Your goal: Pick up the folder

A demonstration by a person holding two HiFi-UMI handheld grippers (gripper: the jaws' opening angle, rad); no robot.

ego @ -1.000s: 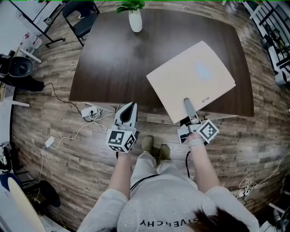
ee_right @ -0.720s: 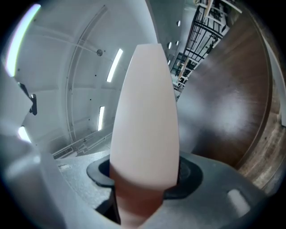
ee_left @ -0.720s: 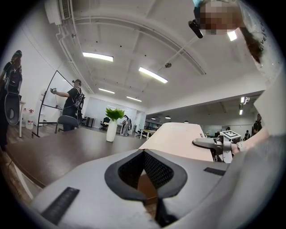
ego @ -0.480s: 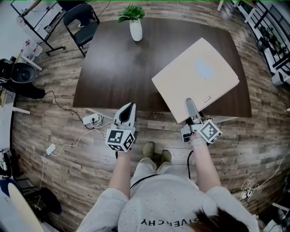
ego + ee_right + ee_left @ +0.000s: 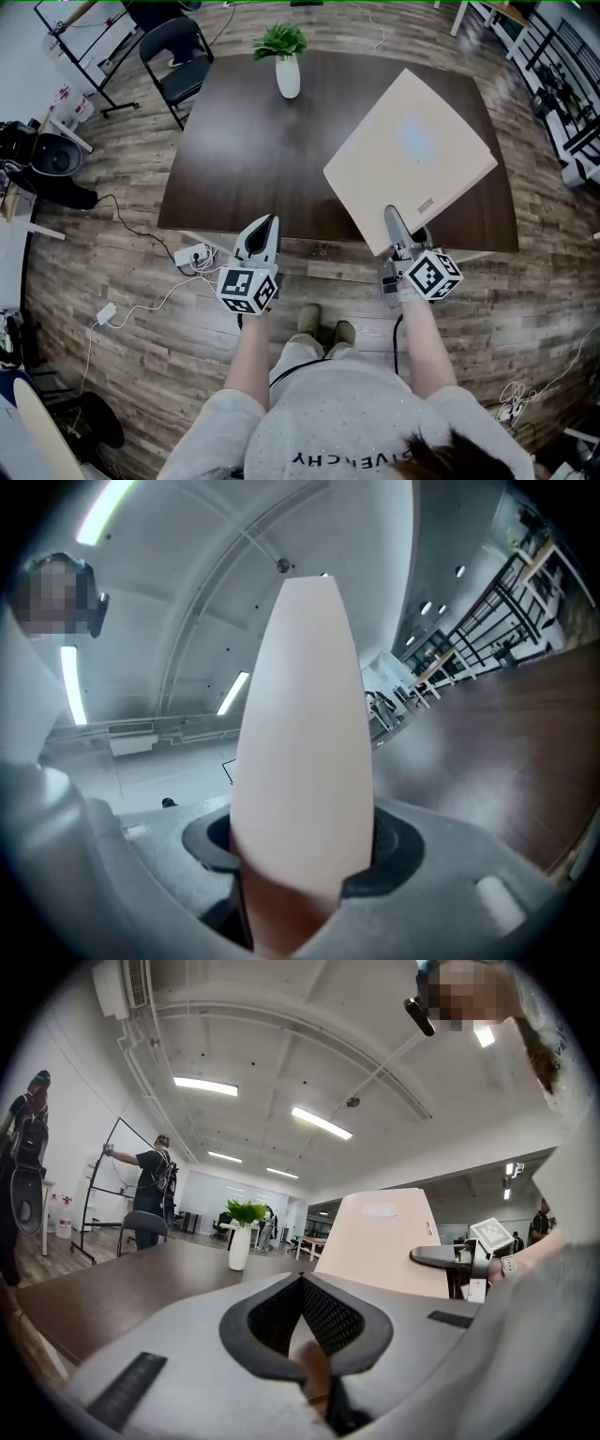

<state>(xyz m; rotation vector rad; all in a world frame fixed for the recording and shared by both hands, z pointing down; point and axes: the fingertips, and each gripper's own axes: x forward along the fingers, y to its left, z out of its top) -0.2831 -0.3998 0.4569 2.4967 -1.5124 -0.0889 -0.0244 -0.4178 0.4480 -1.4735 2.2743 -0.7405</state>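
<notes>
The folder (image 5: 408, 155) is a large beige board held up off the dark table (image 5: 244, 141), tilted, its near corner clamped in my right gripper (image 5: 392, 220). In the right gripper view the folder (image 5: 300, 733) stands edge-on between the jaws of that gripper (image 5: 300, 855), which are shut on it. My left gripper (image 5: 265, 225) hovers at the table's front edge, left of the folder, shut with nothing in it. In the left gripper view its jaws (image 5: 302, 1283) meet at the tips, and the folder (image 5: 384, 1241) rises at the right with the right gripper (image 5: 441, 1256) on its edge.
A white vase with a green plant (image 5: 288, 70) stands at the table's far edge. A black chair (image 5: 173, 47) is beyond the far left corner. A power strip with cables (image 5: 192, 255) lies on the wooden floor by the table's front left.
The right gripper has risen with the folder and rolled, so the folder tilts more steeply off the table. The left gripper has come up slightly.
</notes>
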